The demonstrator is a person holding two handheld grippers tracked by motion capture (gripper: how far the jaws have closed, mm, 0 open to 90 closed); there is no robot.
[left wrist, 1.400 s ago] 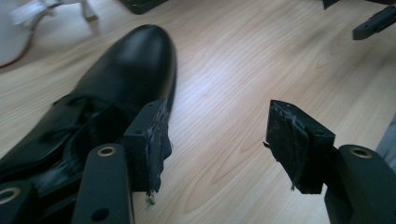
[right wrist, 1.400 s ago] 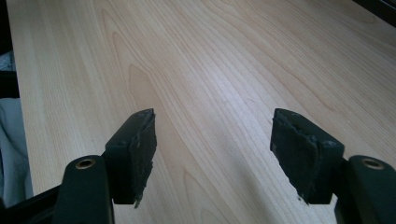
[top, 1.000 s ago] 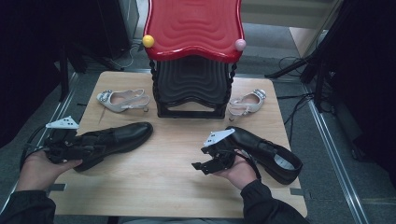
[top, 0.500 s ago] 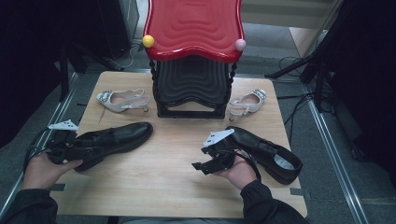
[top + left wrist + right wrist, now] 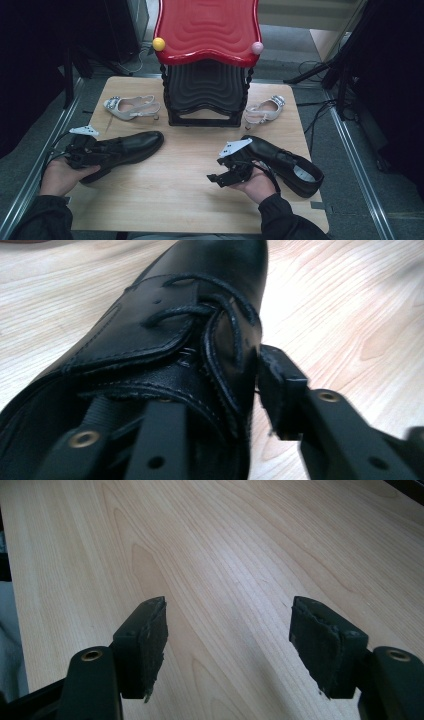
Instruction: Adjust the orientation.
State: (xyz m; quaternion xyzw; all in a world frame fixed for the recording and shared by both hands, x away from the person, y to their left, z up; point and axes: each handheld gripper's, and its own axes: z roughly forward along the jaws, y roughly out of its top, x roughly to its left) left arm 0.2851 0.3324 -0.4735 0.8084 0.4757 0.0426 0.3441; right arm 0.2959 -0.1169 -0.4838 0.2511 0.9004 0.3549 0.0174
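The black lace-up shoe (image 5: 122, 148) lies on its sole at the left of the tabletop (image 5: 170, 195), toe pointing toward the middle and heel toward the left edge. The left tool (image 5: 85, 150) sits at its heel end. In the left gripper view one jaw reaches inside the shoe's opening while the other stands outside the shoe (image 5: 165, 340), against the laced side of the upper; its pad touches the leather by the laces. The jaws have just been closing, with the shoe's side wall between them, and they now pinch that wall. The person's left hand (image 5: 62, 175) holds the tool from below and behind.

On the right of the tabletop the second black shoe (image 5: 285, 162) lies with its opening up and a pale insole showing, toe toward the right front corner. The right tool (image 5: 227, 172) rests just beside it on the near left, in the right hand (image 5: 257, 185). In the right gripper view its jaws stand wide apart over bare wood with nothing between the pads (image 5: 145, 640).

Farther back, a black and red stacked stand (image 5: 207, 65) stands at the rear middle. A pale slingback shoe (image 5: 131, 106) lies to its left and another pale shoe (image 5: 264, 110) to its right, both well apart from the tools.
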